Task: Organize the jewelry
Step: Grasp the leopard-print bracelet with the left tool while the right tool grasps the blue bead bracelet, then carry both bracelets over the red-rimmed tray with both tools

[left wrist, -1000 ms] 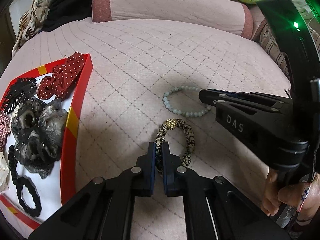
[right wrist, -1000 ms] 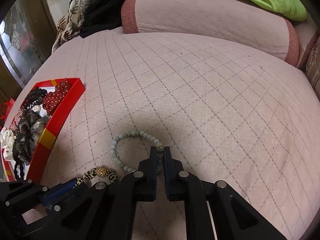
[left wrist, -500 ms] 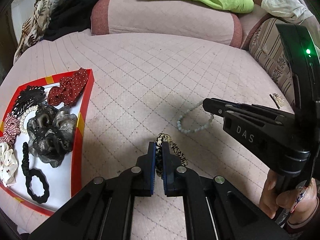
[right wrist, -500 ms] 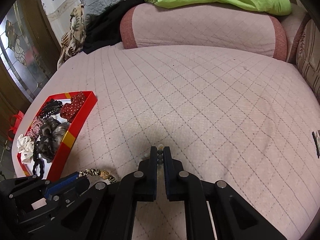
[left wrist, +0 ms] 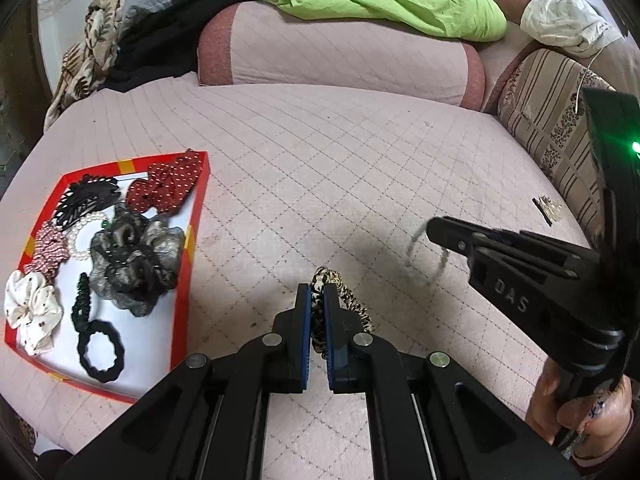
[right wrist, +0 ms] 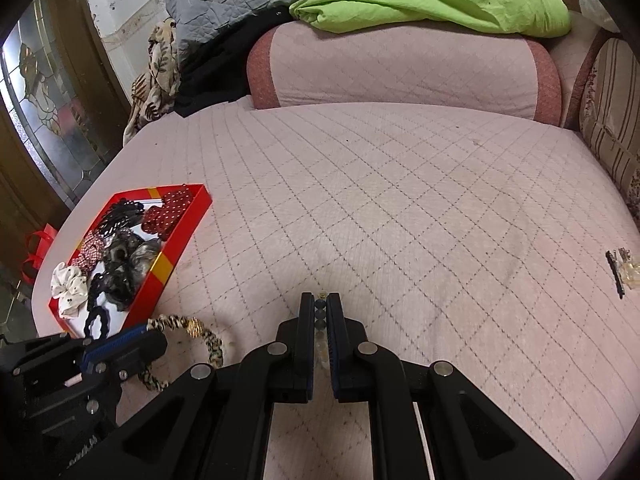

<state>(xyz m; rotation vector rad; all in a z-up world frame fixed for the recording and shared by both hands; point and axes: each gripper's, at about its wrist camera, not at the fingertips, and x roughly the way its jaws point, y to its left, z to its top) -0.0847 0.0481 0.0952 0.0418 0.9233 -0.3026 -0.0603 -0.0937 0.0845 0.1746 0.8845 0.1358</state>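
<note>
Both bracelets have risen off the open quilt [right wrist: 400, 200], fingers clamped, right of the red tray [left wrist: 182, 280].

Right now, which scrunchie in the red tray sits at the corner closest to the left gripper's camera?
The white scrunchie with dark specks, at the red tray's near-left corner; the red polka-dot one lies at the far end.
</note>
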